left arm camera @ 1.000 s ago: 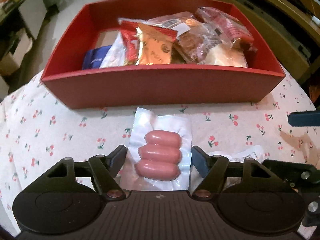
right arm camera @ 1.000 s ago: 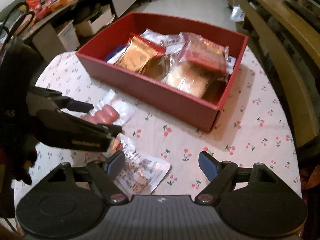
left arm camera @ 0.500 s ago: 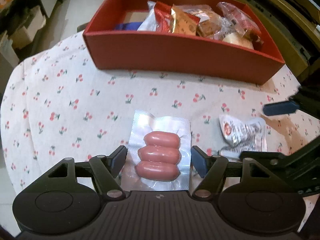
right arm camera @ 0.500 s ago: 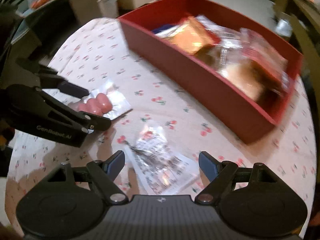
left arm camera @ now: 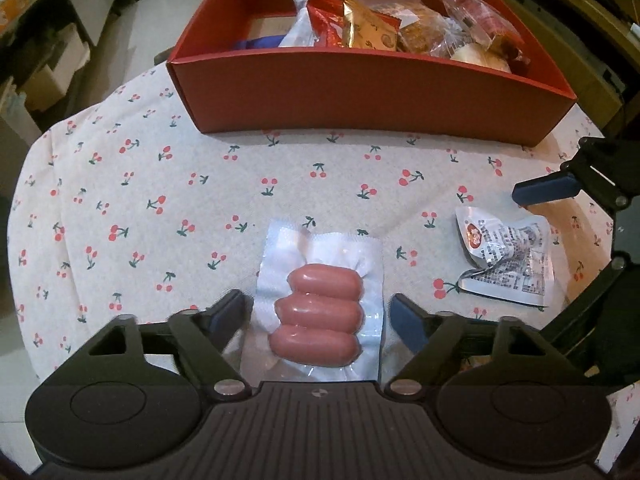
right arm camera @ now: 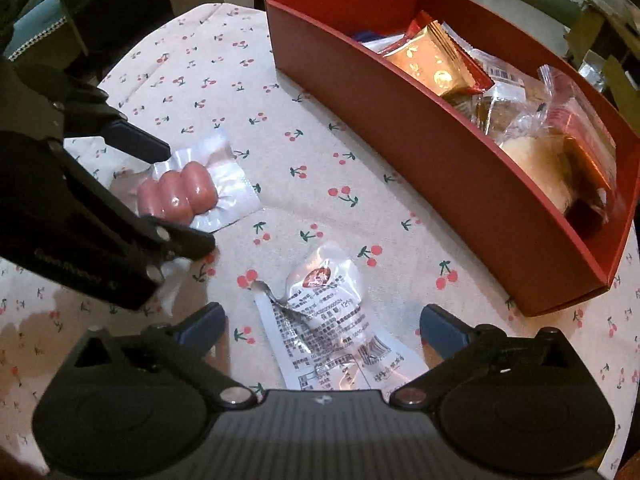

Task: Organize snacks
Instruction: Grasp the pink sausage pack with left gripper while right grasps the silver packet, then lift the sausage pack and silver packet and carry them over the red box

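Item: sausage pack [left arm camera: 320,312], clear vacuum pouch with three pink sausages, lying flat on the cherry-print worktop [left arm camera: 160,184], lower centre of the left wrist view, between the two fingers of the left gripper [left arm camera: 318,314]; jaws apart, one finger to each side of the pouch, neither visibly pressing it. Item: silver packet [right arm camera: 336,320], crumpled foil pouch with printed label, lower centre of the right wrist view, lying between the fingers of the right gripper [right arm camera: 322,322]; jaws wide apart, not closed on it. Item: red box [left arm camera: 360,96], open-topped, upper part of the left wrist view, already holding several wrapped snacks, among them a gold foil packet [right arm camera: 432,60]. Change noted: over the last second both grippers have drawn back from the box, which a second ago filled the upper half of the left view directly above the sausage pack and now sits well apart from it, with a wide band of worktop between. The sausage pack has kept its place between the left jaws throughout. The silver packet, earlier off toward the right gripper's left finger, is now centred between its fingers. Assessment: two snacks remain outside the box, each lined up in an open gripper; the stage reads as pre-grasp on both sides, with closing, lifting and carrying to the box still to be done. Both pouches are thin and slippery, so a pinch on a flat edge may slide.
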Available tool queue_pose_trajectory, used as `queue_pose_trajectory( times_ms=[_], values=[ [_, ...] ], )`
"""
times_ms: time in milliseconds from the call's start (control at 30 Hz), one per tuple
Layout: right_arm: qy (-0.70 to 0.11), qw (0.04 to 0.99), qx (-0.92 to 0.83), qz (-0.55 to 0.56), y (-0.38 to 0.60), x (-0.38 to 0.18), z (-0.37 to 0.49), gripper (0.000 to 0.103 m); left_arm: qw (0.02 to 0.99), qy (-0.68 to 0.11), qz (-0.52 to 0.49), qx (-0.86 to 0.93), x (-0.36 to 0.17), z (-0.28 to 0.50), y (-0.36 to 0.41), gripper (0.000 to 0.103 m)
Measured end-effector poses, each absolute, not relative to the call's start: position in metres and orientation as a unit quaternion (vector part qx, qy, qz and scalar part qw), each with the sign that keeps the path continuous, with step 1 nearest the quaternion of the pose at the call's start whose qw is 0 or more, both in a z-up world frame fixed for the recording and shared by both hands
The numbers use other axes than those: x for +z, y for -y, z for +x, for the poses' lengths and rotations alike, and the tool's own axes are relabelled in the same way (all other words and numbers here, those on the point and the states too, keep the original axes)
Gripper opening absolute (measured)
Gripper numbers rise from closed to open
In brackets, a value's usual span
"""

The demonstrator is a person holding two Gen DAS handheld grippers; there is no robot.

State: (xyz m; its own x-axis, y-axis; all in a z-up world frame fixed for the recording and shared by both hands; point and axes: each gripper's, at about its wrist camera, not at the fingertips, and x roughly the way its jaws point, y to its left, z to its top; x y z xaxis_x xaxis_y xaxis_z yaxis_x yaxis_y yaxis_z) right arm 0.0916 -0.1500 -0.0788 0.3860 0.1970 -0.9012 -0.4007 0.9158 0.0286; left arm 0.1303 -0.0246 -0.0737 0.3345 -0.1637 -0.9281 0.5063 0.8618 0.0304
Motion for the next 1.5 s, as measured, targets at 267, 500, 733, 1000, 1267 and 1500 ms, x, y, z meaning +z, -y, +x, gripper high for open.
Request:
queue_pose_trajectory(
  times_ms=[267,500,733,1000,1267,1500],
  values=[
    [-0.526,0.832,0.157,-0.080,0.151,-0.074,0.086,0.103,0.806,-0.534,0.153,-0.205,-0.074,0.130,0.025,0.087],
    [-0.518,0.845,0.114,-0.070,0.158,-0.059,0.068,0.070,0.809,-0.532,0.148,-0.201,-0.069,0.123,0.024,0.075],
    [-0.497,0.861,0.084,-0.072,0.160,-0.043,0.049,0.068,0.809,-0.530,0.152,-0.205,-0.067,0.109,0.027,0.074],
    [-0.477,0.874,0.072,-0.061,0.164,-0.031,0.031,0.068,0.814,-0.523,0.139,-0.213,-0.057,0.095,0.030,0.074],
    [-0.461,0.883,0.052,-0.070,0.165,-0.024,0.031,0.068,0.819,-0.517,0.135,-0.211,-0.053,0.094,0.033,0.074],
    [-0.454,0.887,0.040,-0.065,0.170,-0.021,0.034,0.068,0.825,-0.508,0.126,-0.211,-0.046,0.098,0.033,0.074]
  ],
)
